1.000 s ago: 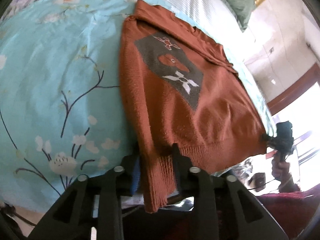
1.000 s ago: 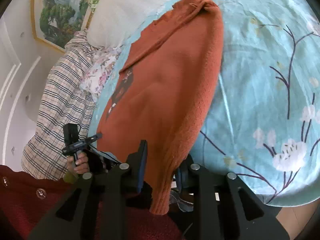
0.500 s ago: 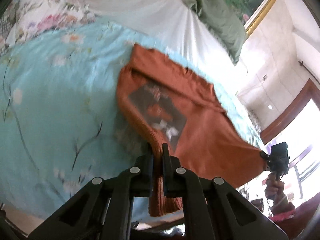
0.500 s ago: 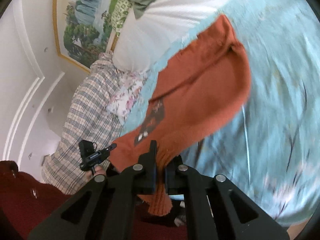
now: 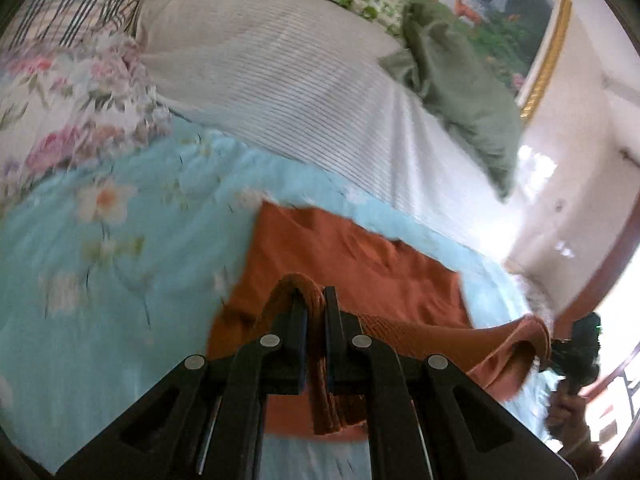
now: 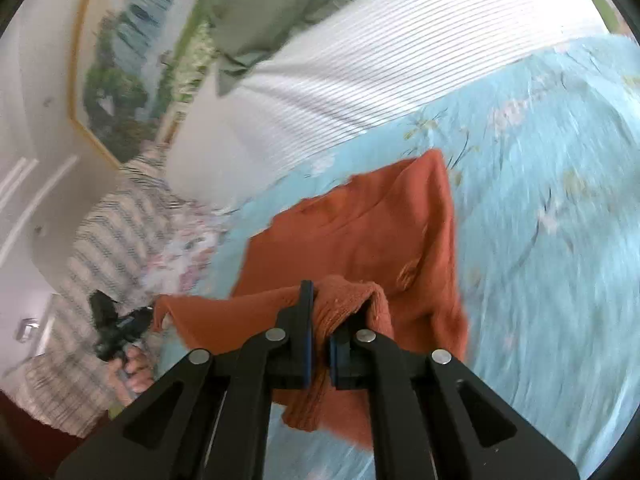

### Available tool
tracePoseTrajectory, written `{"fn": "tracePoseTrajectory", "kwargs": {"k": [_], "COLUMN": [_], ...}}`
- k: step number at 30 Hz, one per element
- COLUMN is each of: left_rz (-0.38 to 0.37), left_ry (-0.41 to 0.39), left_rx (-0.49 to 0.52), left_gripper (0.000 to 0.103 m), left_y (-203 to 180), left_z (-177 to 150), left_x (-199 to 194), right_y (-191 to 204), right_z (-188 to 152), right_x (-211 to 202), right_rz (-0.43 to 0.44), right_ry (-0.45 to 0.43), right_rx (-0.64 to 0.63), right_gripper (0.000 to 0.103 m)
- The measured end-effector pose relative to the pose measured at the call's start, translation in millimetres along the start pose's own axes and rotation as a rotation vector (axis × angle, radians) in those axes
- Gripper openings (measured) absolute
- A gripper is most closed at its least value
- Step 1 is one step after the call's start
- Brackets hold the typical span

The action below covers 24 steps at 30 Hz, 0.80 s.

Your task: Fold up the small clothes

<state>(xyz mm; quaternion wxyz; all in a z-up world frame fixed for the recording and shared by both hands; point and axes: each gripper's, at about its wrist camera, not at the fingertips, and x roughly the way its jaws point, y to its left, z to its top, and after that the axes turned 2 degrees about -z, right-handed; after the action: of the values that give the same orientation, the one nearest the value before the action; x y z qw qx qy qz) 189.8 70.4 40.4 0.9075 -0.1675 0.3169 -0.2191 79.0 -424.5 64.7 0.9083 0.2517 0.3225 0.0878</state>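
Lifted rust-orange sweater (image 5: 352, 264) hem up off turquoise floral bedspread (image 5: 120, 280) since earlier frame; pinched by left gripper (image 5: 316, 300) and right gripper (image 6: 320, 300).

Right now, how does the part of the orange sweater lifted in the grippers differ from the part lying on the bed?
The hem of the orange sweater is raised and bunched between both shut grippers, left and right; its far part lies flat on the blue floral bedspread. The lifted hem shows ribbed knit; the flat part looks smoother. Both are the same rust orange.
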Motion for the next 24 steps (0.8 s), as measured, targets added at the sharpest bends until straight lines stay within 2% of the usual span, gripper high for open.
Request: {"fn": "tracePoseTrajectory", "kwargs": {"k": [1, 5, 9, 15, 17, 19, 20, 21, 22, 24], "left_rz": [0.034, 0.061, 0.09, 0.147, 0.183, 0.183, 0.168, 0.152, 0.133, 0.102], "left_ry": [0.002, 0.028, 0.073, 0.153, 0.209, 0.249, 0.249, 0.247, 0.248, 0.243], "left_rx": [0.009, 0.01, 0.027, 0.032, 0.034, 0.018, 0.009, 0.006, 0.01, 0.035], "left_gripper": [0.005, 0.005, 0.005, 0.005, 0.006, 0.01, 0.012, 0.021, 0.034, 0.04], "left_y": [-0.3, 4.6, 11.2, 27.2, 36.6, 44.6, 45.7, 45.0, 41.4, 29.2], "left_z": [10.8, 36.4, 49.5, 47.4, 40.3, 33.1, 29.9, 27.2, 21.7, 9.8], "left_x": [18.7, 67.6, 115.4, 177.8, 200.6, 207.7, 202.9, 196.6, 185.3, 167.2], "right_y": [-5.1, -26.9, -49.8, -74.6, -82.2, -82.2, -77.7, -72.7, -64.3, -45.1], "right_z": [10.6, 38.1, 50.4, 49.3, 46.9, 45.4, 44.4, 43.1, 40.4, 31.6], "right_x": [11.6, 47.5, 75.7, 117.1, 123.5, 112.5, 100.7, 91.6, 78.6, 66.7], "right_rz": [-0.012, -0.065, -0.102, -0.206, -0.229, -0.223, -0.247, -0.264, -0.291, -0.322], "right_ry": [0.001, 0.015, 0.041, 0.127, 0.161, 0.14, 0.114, 0.089, 0.05, 0.018], "right_rx": [0.005, 0.033, 0.075, 0.105, 0.141, 0.163, 0.152, 0.139, 0.116, 0.055], "right_gripper": [0.007, 0.007, 0.007, 0.008, 0.009, 0.018, 0.031, 0.044, 0.048, 0.048]}}
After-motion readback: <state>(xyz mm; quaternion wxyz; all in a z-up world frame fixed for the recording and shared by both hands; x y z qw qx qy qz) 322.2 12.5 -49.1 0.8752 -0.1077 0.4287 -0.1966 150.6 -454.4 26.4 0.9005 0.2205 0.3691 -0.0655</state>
